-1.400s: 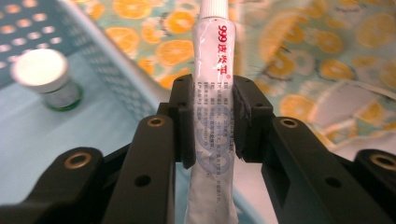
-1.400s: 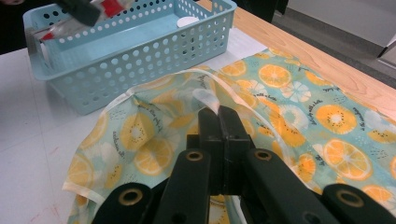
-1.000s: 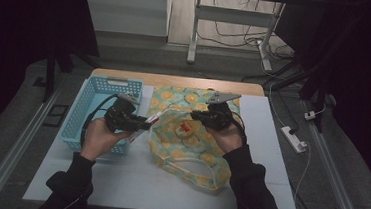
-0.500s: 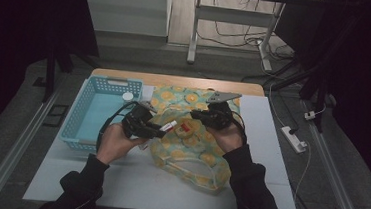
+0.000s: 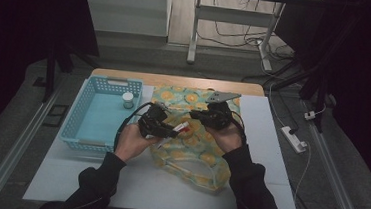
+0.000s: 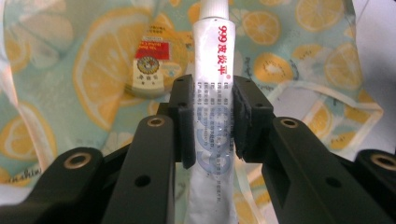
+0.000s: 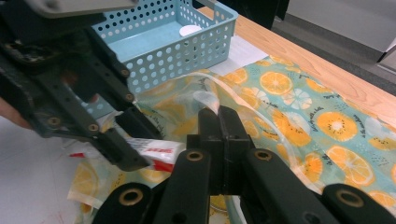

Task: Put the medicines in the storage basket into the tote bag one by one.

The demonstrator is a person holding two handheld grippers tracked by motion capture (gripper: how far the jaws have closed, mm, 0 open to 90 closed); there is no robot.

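A white tube (image 6: 212, 93) is pinched by the left gripper (image 6: 212, 122) over the lemon-print bag (image 5: 204, 156) at the worktop's middle, whose film edge is clamped in the closed right gripper (image 7: 219, 122), a blue basket (image 5: 79, 121) lying towards the left edge.

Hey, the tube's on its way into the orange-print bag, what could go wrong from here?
1. The left gripper holds the ointment tube across its soft middle, so it could bend or slip as its cap meets the bag.
2. The right gripper pinches just a thin edge of the orange-print bag; if that edge slips free, the mouth may fall shut.
3. A round tin already lies inside and may block the tube.
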